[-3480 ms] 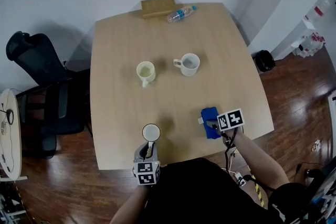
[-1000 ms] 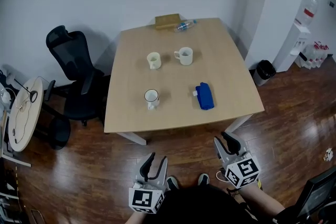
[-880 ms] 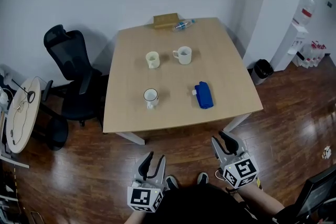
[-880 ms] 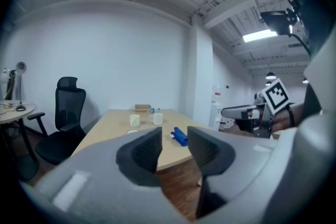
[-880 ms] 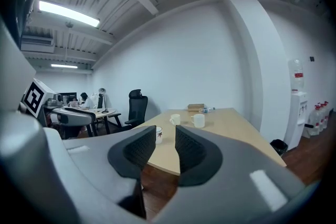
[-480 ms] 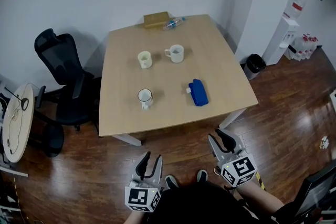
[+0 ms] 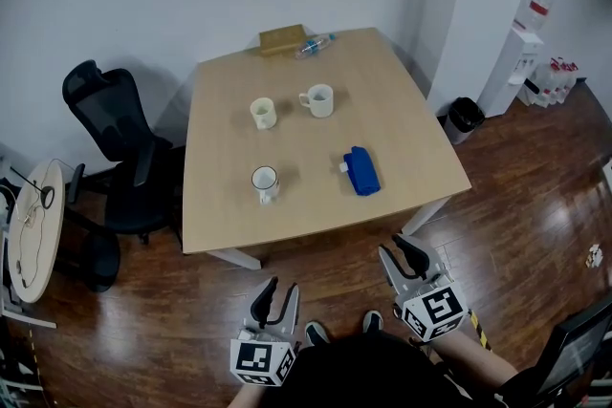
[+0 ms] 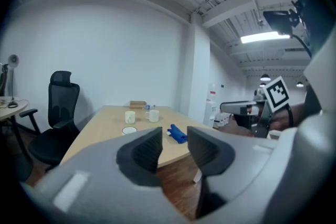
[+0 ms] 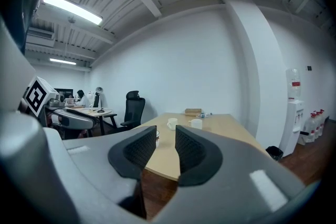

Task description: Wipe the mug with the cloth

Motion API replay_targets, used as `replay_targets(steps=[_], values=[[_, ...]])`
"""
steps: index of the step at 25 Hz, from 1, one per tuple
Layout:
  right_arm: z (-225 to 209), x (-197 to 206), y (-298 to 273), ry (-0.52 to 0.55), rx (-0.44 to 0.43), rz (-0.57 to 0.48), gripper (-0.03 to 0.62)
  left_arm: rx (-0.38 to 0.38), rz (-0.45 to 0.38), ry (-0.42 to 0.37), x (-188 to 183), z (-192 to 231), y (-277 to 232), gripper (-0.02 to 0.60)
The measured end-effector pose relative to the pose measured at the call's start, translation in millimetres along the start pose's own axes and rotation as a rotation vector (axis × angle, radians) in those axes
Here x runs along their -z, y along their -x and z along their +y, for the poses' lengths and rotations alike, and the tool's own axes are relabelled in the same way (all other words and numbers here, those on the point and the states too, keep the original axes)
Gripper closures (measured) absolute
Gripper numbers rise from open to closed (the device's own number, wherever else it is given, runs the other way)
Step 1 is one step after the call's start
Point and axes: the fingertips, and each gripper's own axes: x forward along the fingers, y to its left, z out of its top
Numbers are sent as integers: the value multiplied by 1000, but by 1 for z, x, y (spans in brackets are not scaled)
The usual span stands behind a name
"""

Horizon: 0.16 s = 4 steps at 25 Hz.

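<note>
Chair (image 7: 96, 100) beside table (image 7: 411, 129) — bottle (image 7: 314, 43) at far edge.

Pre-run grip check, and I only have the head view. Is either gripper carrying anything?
Observer: No. The left gripper view shows the left gripper with its jaws apart and nothing between them.
Operator: Right one?
Observer: Right gripper has its jaws nearly together, also empty.
Operator: Where's the left aimed?
Observer: In its own view the blue cloth on the table sits just above the jaw gap.
</note>
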Motion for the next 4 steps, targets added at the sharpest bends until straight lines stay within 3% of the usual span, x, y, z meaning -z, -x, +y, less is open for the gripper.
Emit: replay_targets(steps=[4], values=[[-1,-2,1,15,6,2,480,6,6,2,1,-5,0,433]])
